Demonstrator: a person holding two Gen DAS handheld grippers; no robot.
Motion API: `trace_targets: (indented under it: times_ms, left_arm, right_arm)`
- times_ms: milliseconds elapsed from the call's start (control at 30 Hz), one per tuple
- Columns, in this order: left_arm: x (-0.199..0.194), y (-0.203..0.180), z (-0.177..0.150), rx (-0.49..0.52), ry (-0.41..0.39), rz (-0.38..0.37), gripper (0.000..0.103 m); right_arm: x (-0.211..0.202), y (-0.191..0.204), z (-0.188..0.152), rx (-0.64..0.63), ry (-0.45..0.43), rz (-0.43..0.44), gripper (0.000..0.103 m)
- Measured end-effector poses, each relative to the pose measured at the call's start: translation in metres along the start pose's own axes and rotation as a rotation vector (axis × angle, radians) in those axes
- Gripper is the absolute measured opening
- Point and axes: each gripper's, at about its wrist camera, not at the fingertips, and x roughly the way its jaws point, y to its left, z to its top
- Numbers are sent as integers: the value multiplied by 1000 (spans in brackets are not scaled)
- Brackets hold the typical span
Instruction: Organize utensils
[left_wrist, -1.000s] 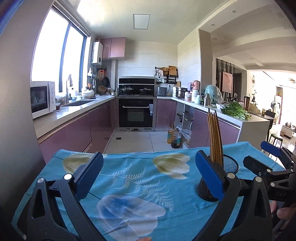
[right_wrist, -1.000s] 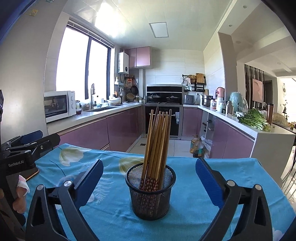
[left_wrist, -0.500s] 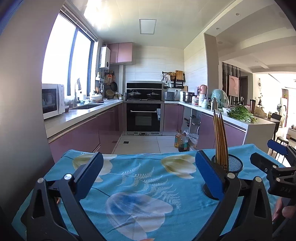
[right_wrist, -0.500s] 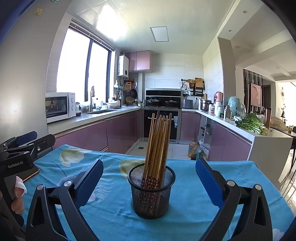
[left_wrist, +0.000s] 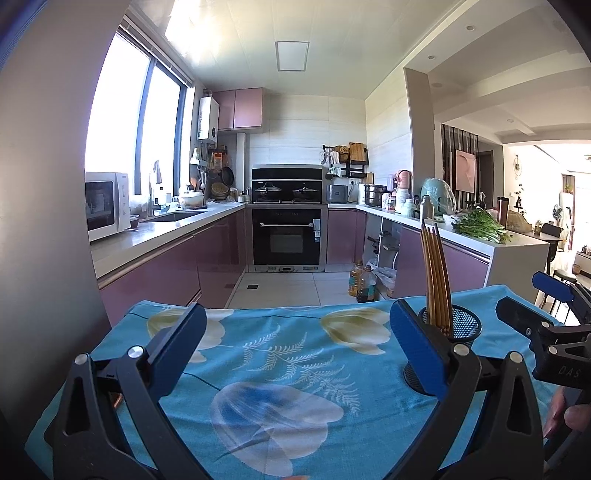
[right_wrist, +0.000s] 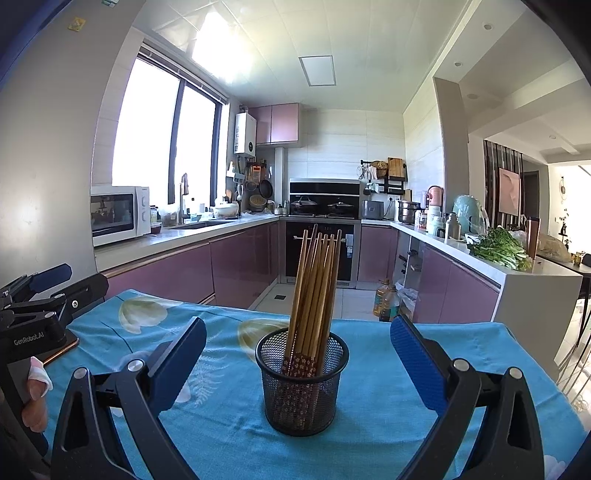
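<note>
Chopsticks: slim brown wooden sticks, patterned ends down, bundled leaning in black wire-mesh cup, centre of table, between right gripper fingers. Risk: light cup could tip or skid on loose cloth if bumped. Right gripper released, wide, empty. Left gripper spread too, empty, cup at its right. Blue floral tablecloth, smooth

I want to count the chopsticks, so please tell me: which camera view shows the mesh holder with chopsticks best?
The right wrist view. There the mesh holder stands whole and centred between the open right tongs, chopsticks fanned out. In the left wrist view, the left tongs partly hide the holder at the right.
</note>
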Motion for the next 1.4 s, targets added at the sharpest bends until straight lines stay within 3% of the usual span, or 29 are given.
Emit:
trace_targets:
  times_ms: [1400]
  left_arm:
    - [-2,7,-5,5,2,15,98]
  right_arm:
    - [2,6,1,0,5,-6,96]
